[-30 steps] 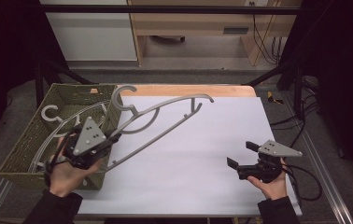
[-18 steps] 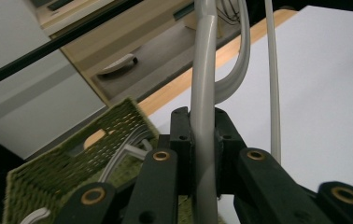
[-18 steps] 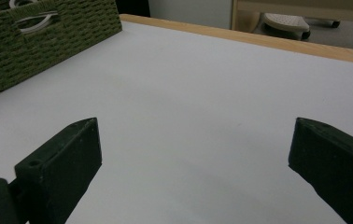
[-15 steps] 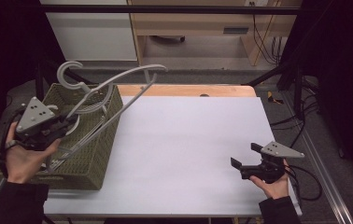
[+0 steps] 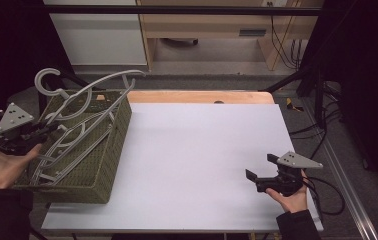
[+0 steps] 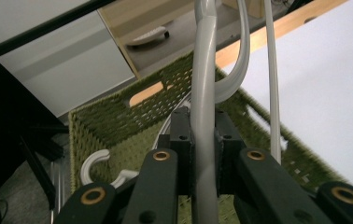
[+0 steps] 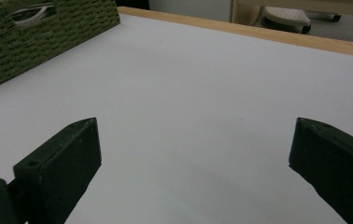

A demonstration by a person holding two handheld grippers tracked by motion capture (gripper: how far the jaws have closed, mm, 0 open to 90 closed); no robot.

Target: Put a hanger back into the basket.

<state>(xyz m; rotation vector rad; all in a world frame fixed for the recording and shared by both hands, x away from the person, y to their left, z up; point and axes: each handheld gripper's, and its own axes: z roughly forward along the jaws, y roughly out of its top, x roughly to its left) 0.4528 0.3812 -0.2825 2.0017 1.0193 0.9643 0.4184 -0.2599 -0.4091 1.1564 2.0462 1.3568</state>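
My left gripper (image 5: pixel 46 131) is shut on the bar of a grey plastic hanger (image 5: pixel 127 73), which it holds tilted over the green woven basket (image 5: pixel 108 165) at the table's left edge. The hanger's hook rises at the far left and its arm reaches up and right past the basket rim. In the left gripper view both pads press the hanger bar (image 6: pixel 203 116) between them, above the basket (image 6: pixel 118 116). My right gripper (image 5: pixel 260 166) stands open with nothing in it over the white tabletop (image 5: pixel 197 150) at the front right, its jaws wide apart in the right gripper view (image 7: pixel 193 154).
Several more grey hangers (image 5: pixel 72 145) lie inside the basket. The basket's side with a handle slot (image 7: pixel 34 37) is at the far left of the right gripper view. A wooden strip (image 5: pixel 202 96) borders the table's far edge. Cables trail beside the right hand.
My left gripper has carried the hanger leftward, from over the table's left part to above the basket. The right gripper has stayed put.
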